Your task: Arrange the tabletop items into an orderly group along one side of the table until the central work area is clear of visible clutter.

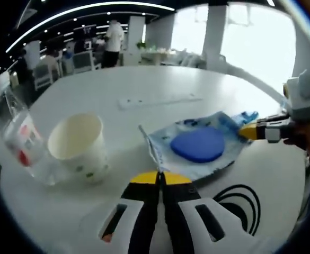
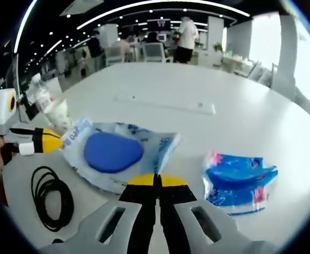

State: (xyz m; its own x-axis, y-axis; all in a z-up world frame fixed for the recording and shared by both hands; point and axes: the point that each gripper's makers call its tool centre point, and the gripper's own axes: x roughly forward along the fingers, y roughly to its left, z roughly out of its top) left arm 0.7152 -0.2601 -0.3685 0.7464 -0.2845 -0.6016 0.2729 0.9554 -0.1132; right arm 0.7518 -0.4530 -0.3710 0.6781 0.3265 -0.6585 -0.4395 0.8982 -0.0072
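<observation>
A blue-printed clear plastic packet (image 1: 197, 144) with a blue oval pad inside lies flat in the middle of the white table (image 1: 144, 84). My left gripper (image 1: 160, 177) is shut, its yellow tips pinching the packet's near edge. The right gripper (image 1: 253, 130) comes in from the right and sits on the packet's far corner. In the right gripper view the same packet (image 2: 112, 152) lies ahead, and my right gripper (image 2: 156, 180) is shut on its near edge. There the left gripper (image 2: 46, 141) meets the packet's left corner.
A paper cup (image 1: 78, 145) and a clear bottle with a red label (image 1: 22, 140) stand at the left. A black cable coil (image 2: 51, 198) lies near the table edge. A small blue packet (image 2: 237, 180) lies to the right. A long white strip (image 2: 165, 103) lies farther back.
</observation>
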